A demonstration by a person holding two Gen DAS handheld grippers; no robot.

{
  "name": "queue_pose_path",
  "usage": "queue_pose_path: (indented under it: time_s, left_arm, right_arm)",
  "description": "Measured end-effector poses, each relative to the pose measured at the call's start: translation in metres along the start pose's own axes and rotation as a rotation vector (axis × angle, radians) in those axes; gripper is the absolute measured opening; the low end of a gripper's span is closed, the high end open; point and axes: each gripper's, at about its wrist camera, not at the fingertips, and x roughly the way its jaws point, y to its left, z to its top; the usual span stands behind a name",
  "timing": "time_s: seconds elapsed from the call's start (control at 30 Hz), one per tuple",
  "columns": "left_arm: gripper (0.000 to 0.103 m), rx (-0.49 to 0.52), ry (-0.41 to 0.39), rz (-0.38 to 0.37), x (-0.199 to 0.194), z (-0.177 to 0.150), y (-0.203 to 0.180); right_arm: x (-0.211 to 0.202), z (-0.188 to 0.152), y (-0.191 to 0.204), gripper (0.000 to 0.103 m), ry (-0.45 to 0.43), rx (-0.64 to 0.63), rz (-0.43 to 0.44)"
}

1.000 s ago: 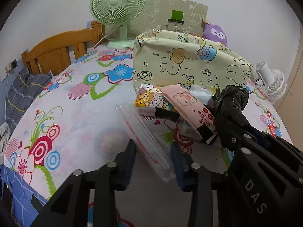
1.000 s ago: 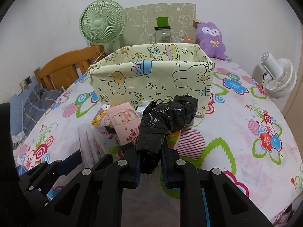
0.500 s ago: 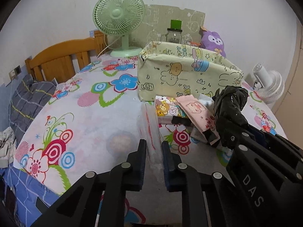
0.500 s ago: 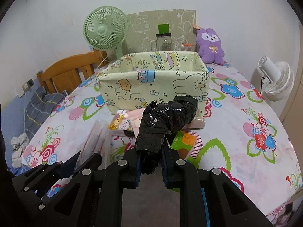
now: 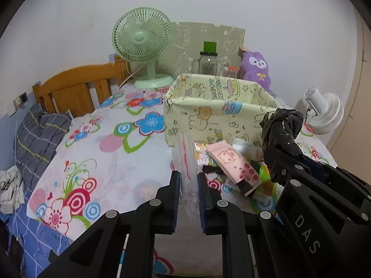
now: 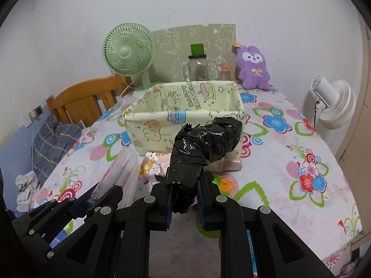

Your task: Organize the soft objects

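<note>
Both grippers are loaded and up off the flower-print surface [image 6: 289, 143], with the pale yellow fabric bin [image 6: 185, 115] straight ahead as the landmark for everything here. The left gripper [image 5: 188, 192] has its fingers [image 5: 175, 192] clamped on a clear plastic zip bag [image 5: 185, 162] with a red strip, and the bag stands up between them, in front of the bin's near-left corner. The right gripper [image 6: 184, 199] has its fingers [image 6: 201, 199] pinched tight on a crumpled black plastic bag [image 6: 204, 146], which rises and curls over toward the bin's front wall, clear of the surface. Down on the surface, just in front of the bin, lies a little heap: a pink tissue packet [image 5: 231, 162], a cartoon-print packet [image 6: 150, 166], something white and soft [image 5: 245, 147] and a green and orange item [image 6: 223, 181]. The inside of the bin, as far as the right wrist view shows it, holds nothing. Behind the bin stand a green desk fan [image 6: 128, 53] to its left, a glass jar [image 6: 197, 67] with a green block on top, and a purple plush toy [image 6: 252, 67] to its right. A white fan [image 6: 334, 102] sits off to the bin's right, and a wooden headboard [image 5: 76, 88] shows off to its left.
</note>
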Motion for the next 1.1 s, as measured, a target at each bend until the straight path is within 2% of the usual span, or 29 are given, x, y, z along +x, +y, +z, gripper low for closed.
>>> queue_pose_path:
  time_s: [0.67, 1.1]
  left_arm:
    - [0.012, 0.048, -0.088, -0.039, -0.031, 0.042, -0.016]
    - [0.012, 0.06, -0.118, -0.069, -0.031, 0.068, -0.02]
  right_arm:
    - [-0.037, 0.039, -0.006, 0.021, -0.067, 0.018, -0.01]
    - [-0.038, 0.065, -0.007, 0.021, -0.091, 0.0, -0.008]
